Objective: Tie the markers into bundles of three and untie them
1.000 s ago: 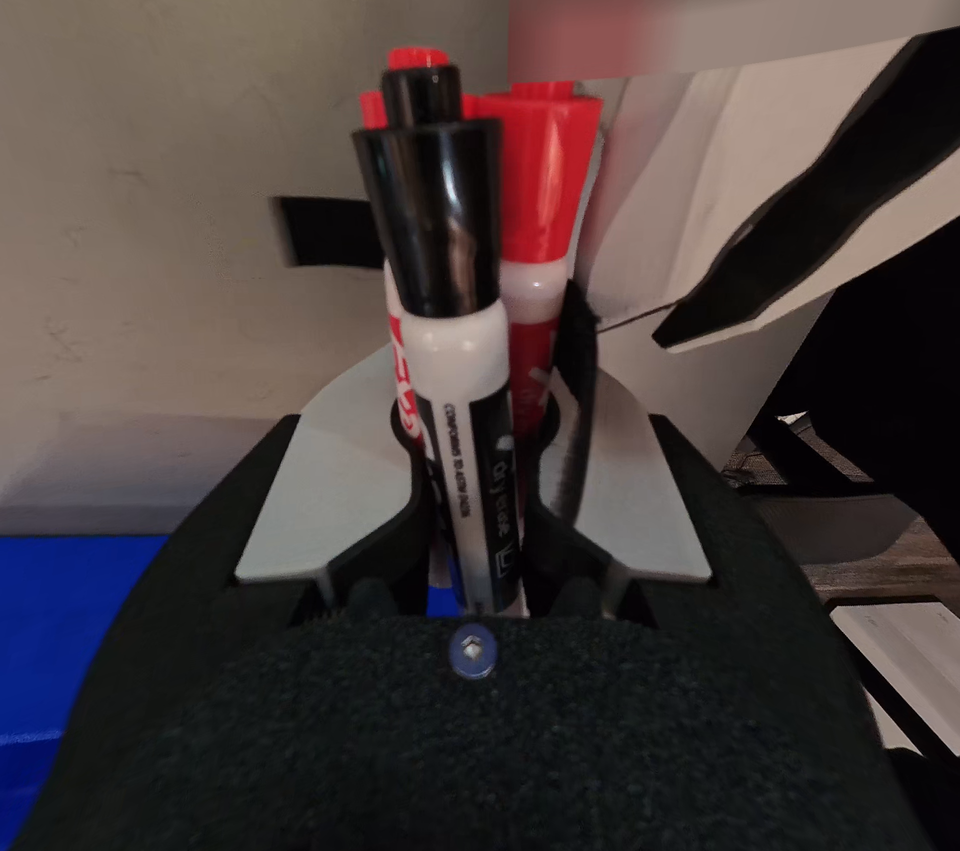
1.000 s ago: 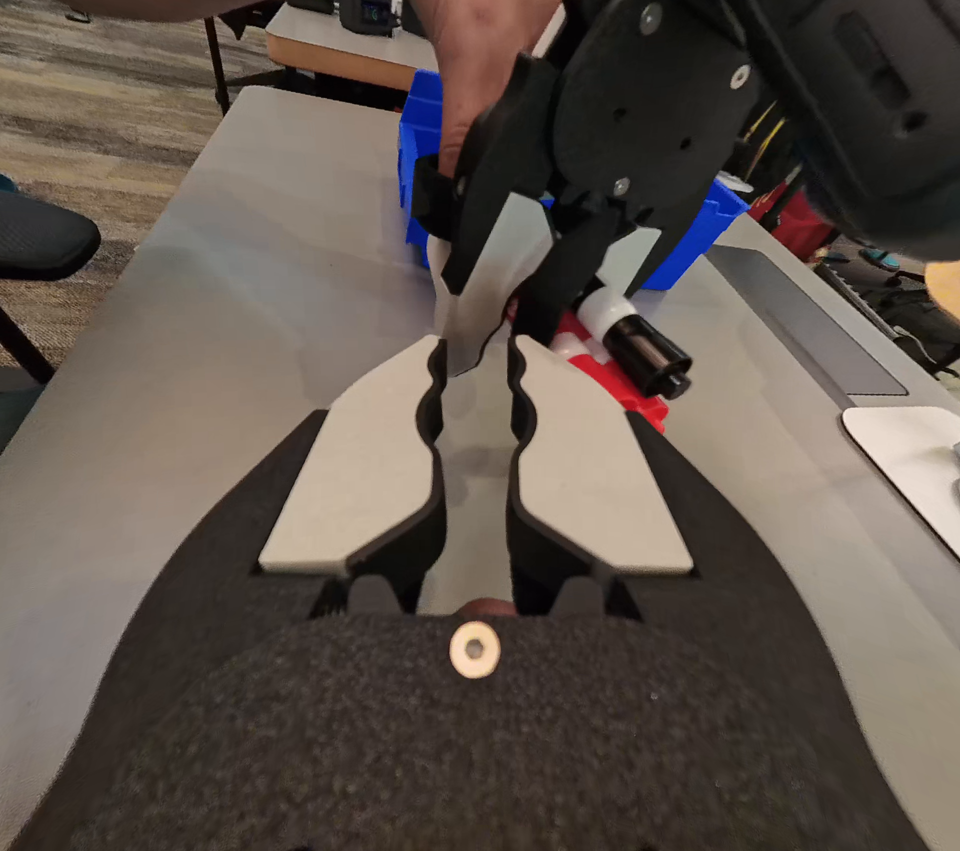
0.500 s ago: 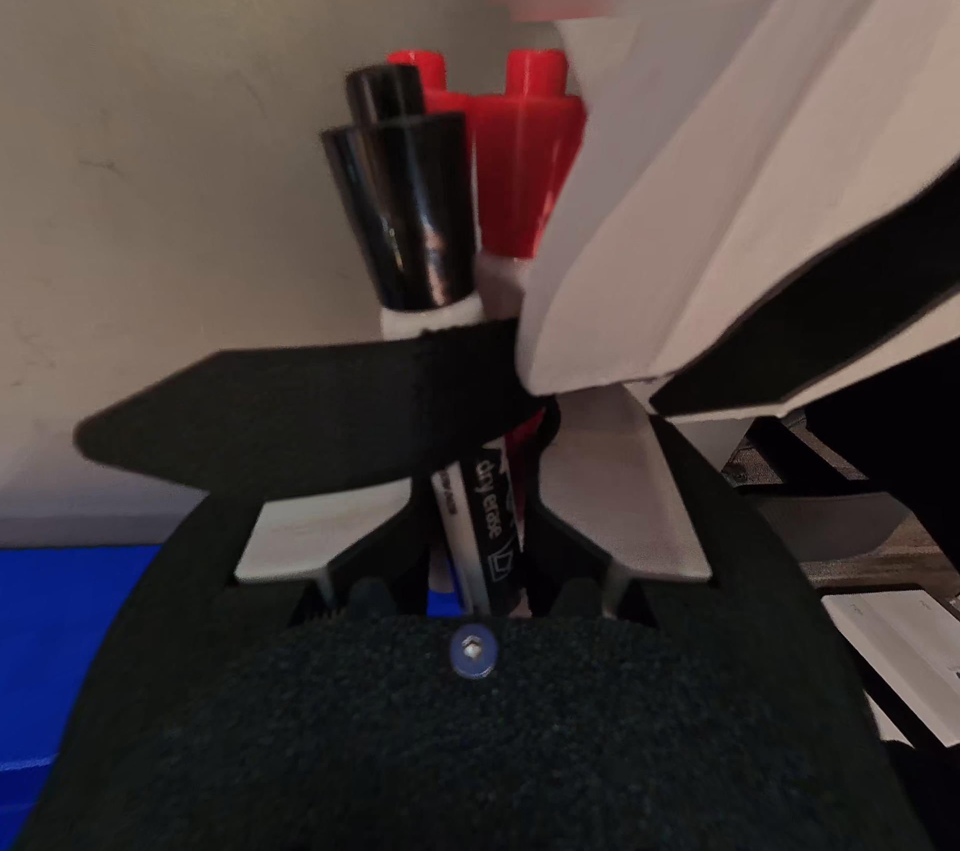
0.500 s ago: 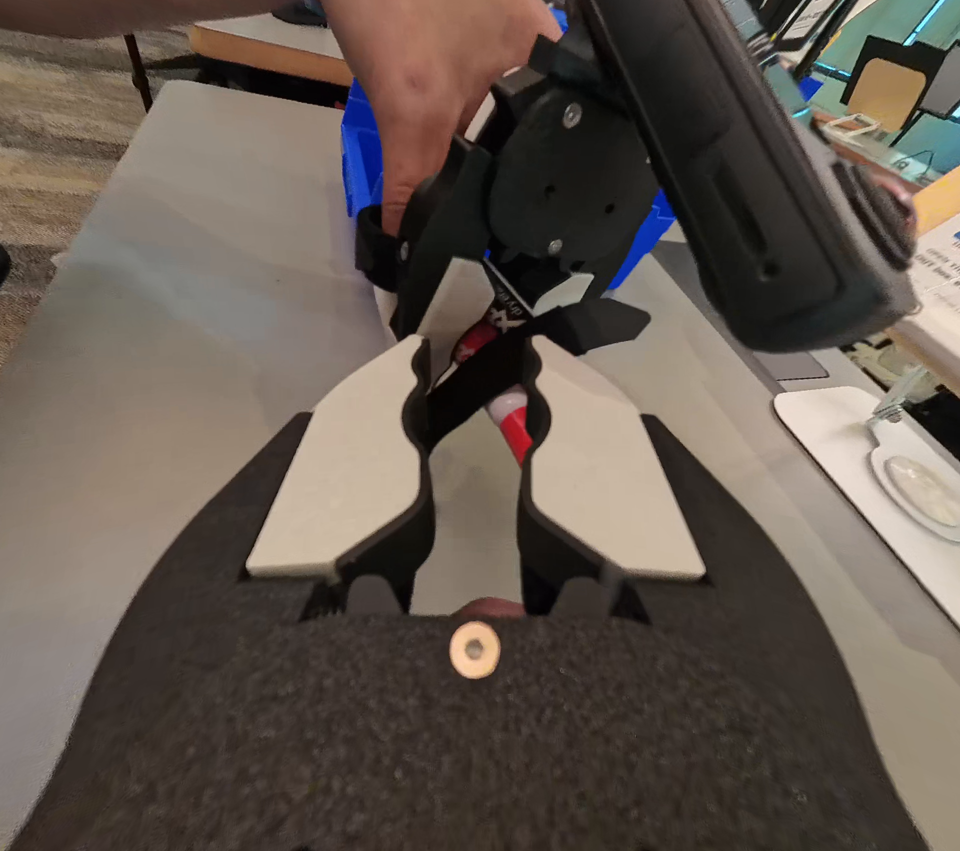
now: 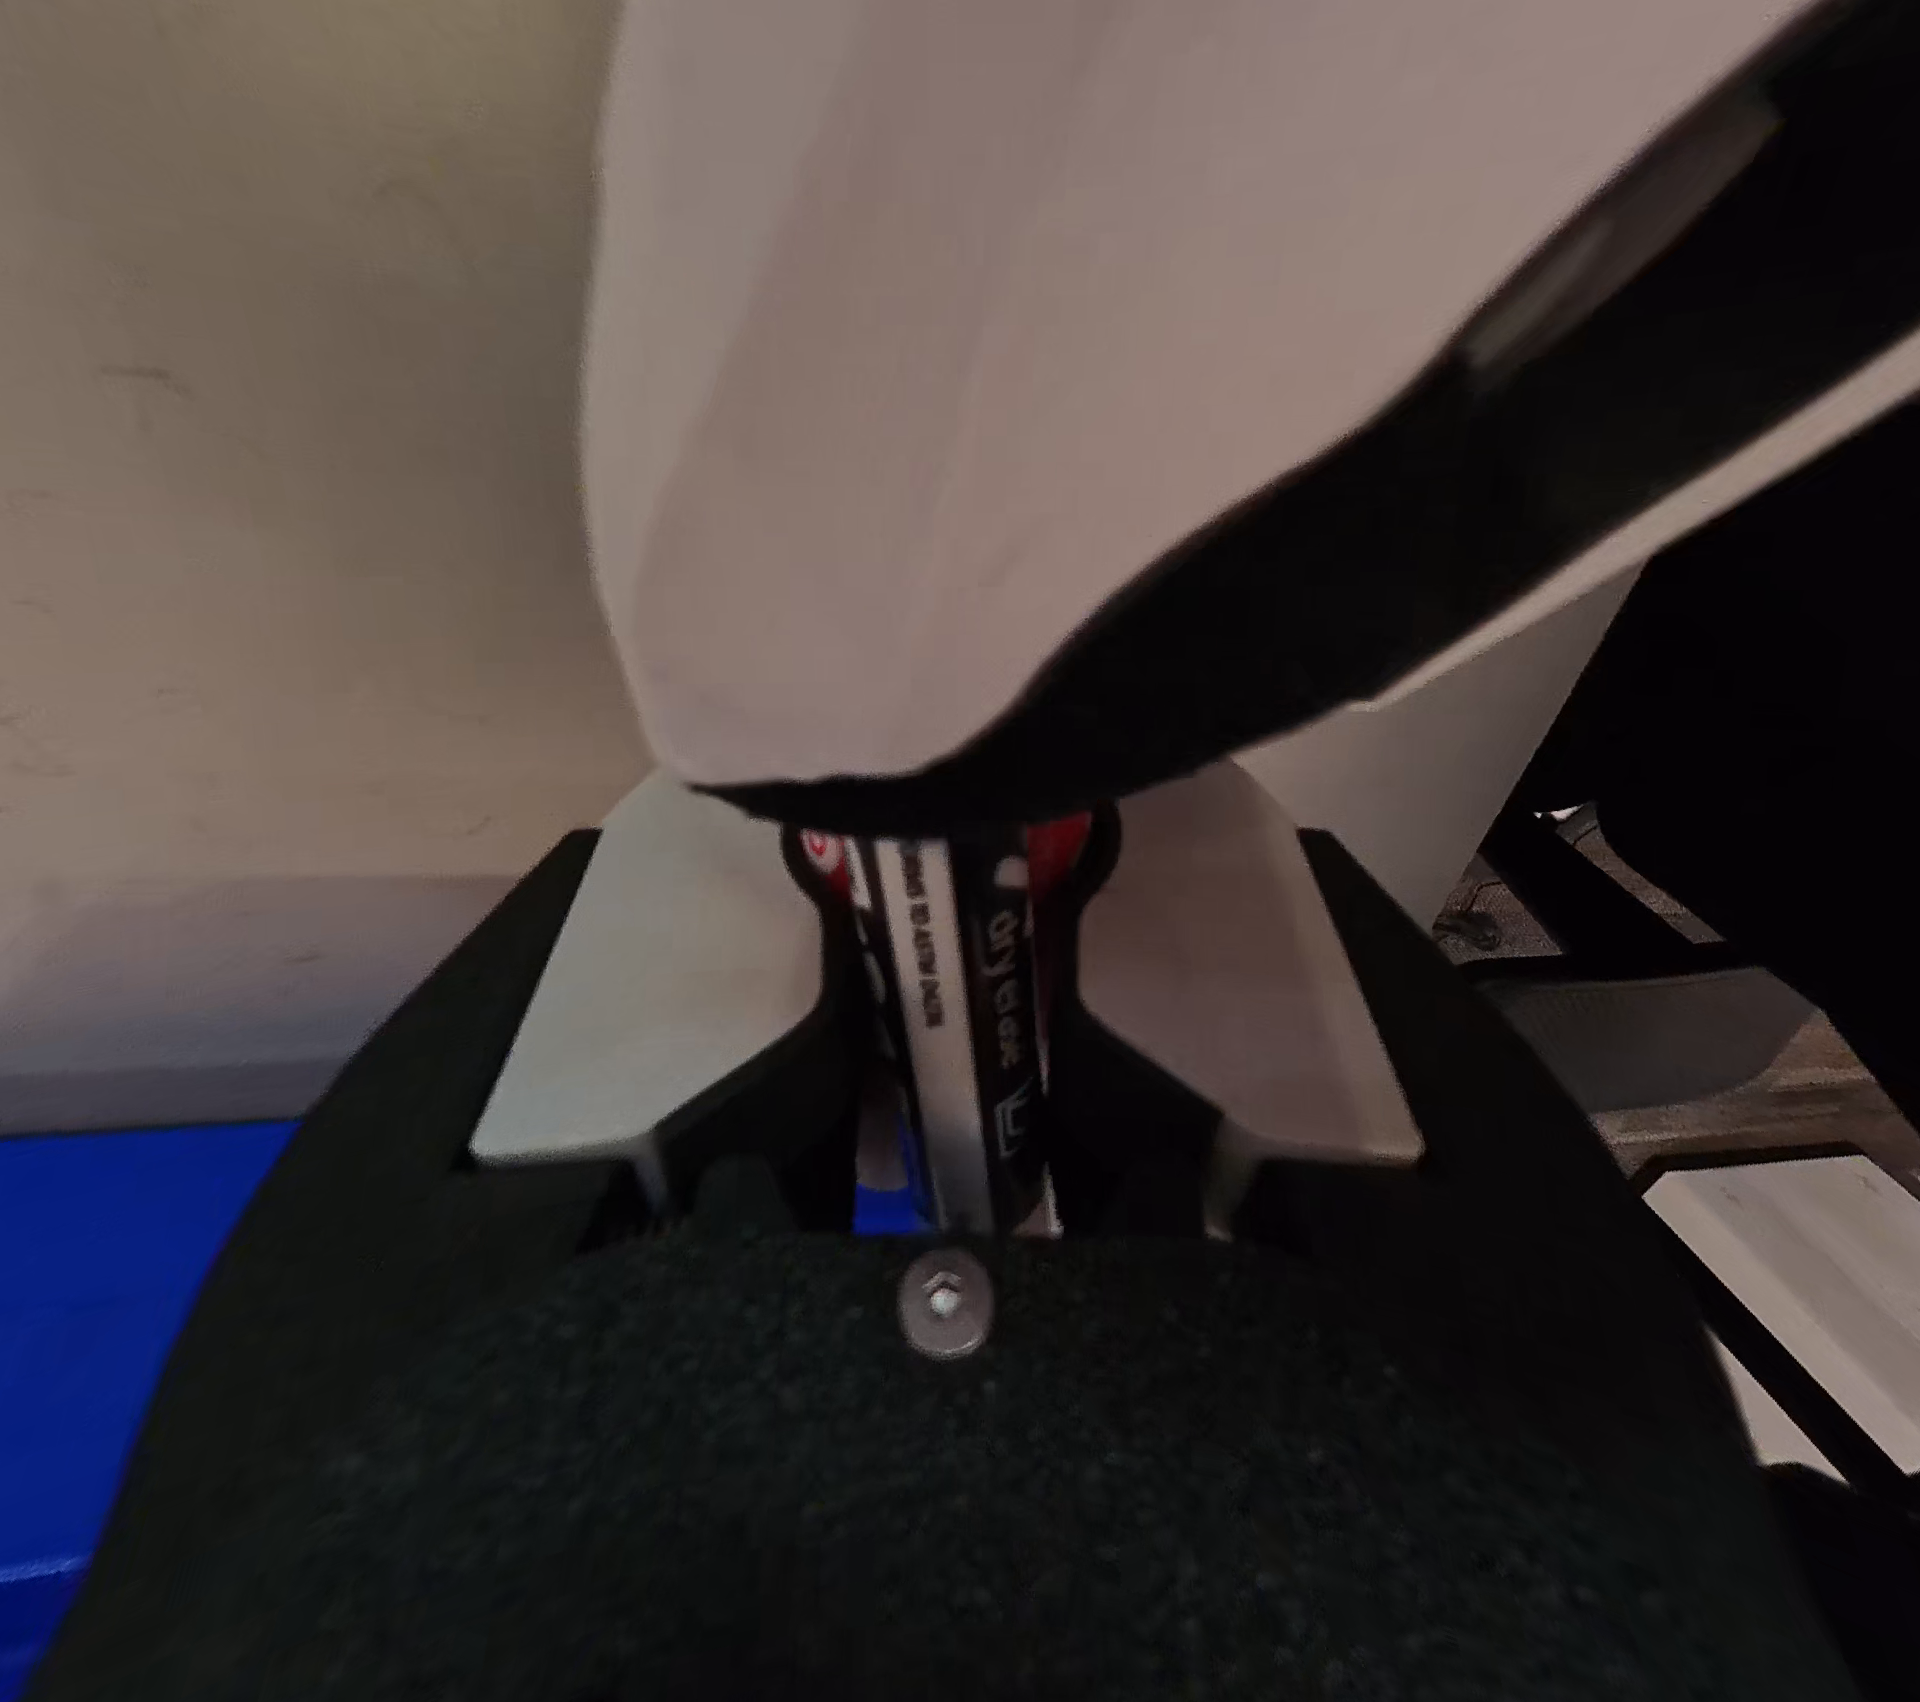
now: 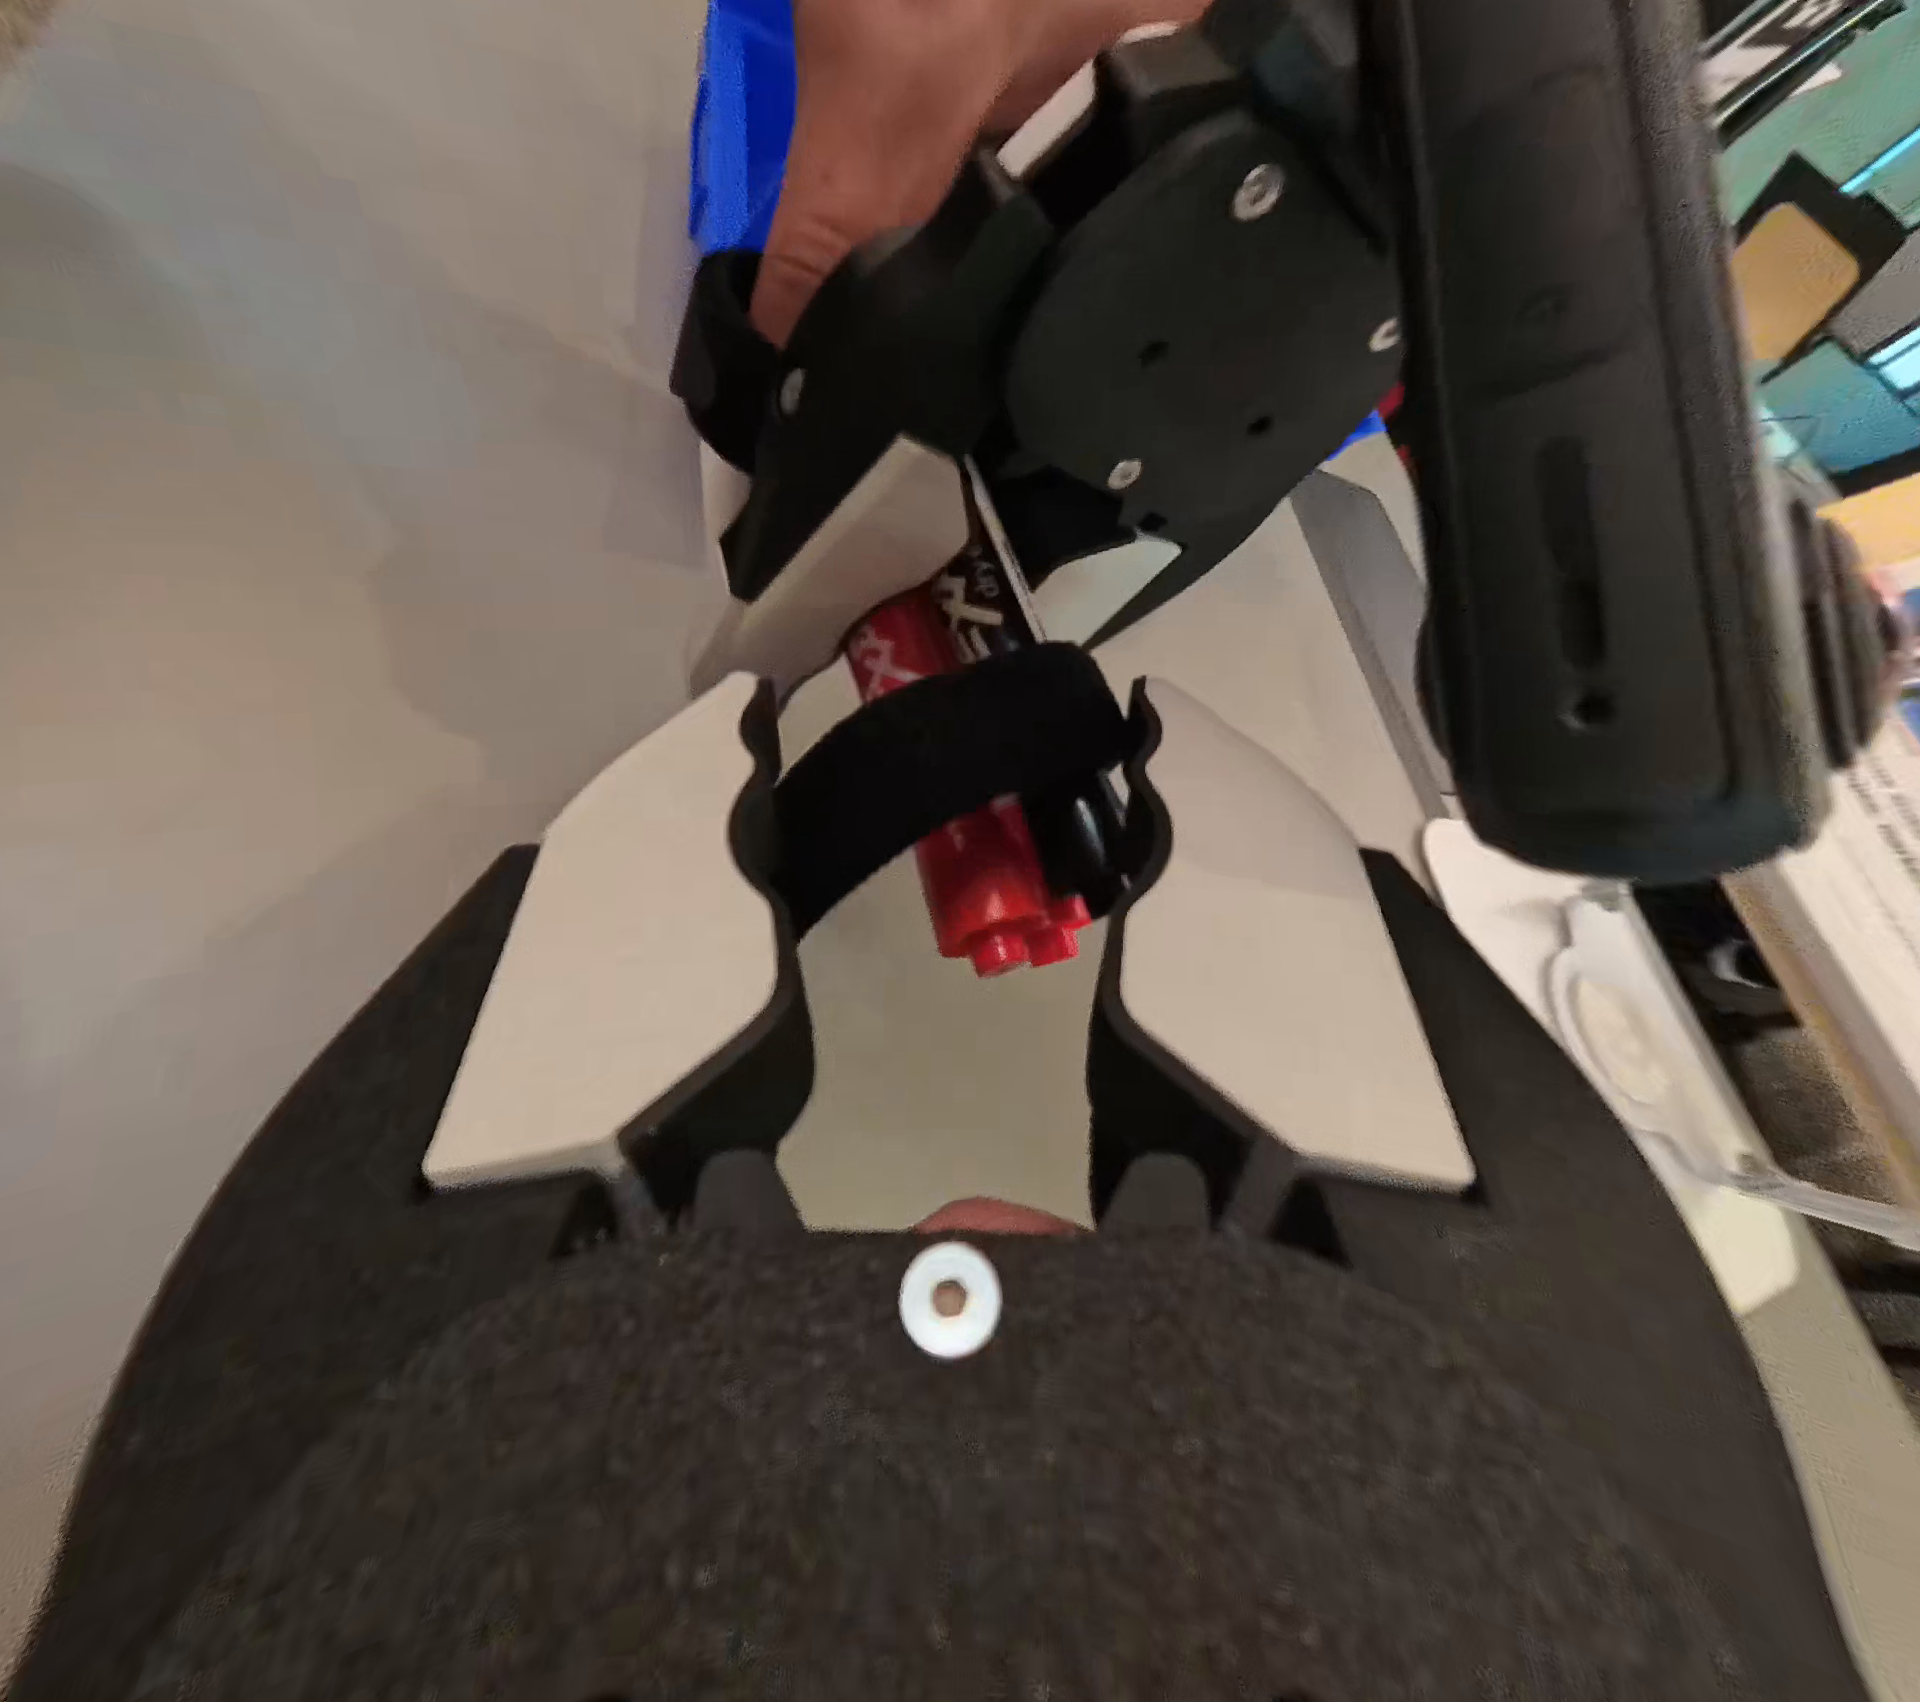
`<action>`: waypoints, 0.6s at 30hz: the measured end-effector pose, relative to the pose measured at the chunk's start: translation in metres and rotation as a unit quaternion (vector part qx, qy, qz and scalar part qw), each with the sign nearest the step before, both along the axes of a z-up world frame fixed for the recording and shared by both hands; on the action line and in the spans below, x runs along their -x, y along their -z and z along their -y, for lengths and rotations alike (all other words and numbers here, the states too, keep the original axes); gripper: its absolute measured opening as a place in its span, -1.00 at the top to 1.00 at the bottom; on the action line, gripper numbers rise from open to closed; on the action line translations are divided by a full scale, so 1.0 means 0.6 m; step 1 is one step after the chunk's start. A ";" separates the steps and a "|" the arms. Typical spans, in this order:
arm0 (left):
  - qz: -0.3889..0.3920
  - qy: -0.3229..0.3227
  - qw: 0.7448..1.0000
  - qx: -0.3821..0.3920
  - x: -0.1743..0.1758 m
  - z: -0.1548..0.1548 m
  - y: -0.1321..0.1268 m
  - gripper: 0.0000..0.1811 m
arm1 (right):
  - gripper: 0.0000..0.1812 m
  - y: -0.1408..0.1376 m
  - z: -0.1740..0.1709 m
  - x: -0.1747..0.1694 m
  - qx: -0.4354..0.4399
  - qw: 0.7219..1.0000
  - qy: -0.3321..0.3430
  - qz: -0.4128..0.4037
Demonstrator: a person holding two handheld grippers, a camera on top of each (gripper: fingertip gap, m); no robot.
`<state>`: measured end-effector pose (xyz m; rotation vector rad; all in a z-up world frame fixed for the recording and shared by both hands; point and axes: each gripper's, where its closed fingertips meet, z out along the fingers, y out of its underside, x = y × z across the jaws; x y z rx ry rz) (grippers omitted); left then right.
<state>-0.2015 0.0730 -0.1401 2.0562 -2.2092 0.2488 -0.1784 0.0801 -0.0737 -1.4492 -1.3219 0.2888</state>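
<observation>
Left gripper (image 6: 914, 613) fingers clamped on the dry-erase markers (image 6: 987, 873), black strap (image 6: 935, 748) around them, right gripper (image 6: 945, 759) fingers spread apart beside the strap, blue bin (image 6: 738, 125) on the tabletop (image 6: 312, 405), contents hidden.

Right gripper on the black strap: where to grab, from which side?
Judging from the right wrist view, take the strap on its lower-left stretch, where it stands clear of the markers, coming from the cap end. The left gripper already clamps the barrels above, blocking that side. The right gripper is open and straddles the band, so closing there should pinch it.
</observation>
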 end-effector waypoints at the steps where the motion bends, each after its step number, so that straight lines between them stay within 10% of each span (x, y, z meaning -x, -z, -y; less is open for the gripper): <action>1: 0.000 -0.003 1.000 0.000 0.000 -0.001 0.000 0.54 | 0.29 -0.003 0.003 0.002 0.012 1.000 -0.003 -0.015; 18: -0.006 -0.002 1.000 0.006 0.008 -0.002 0.005 0.54 | 0.39 -0.007 0.006 0.007 0.121 0.990 -0.017 -0.073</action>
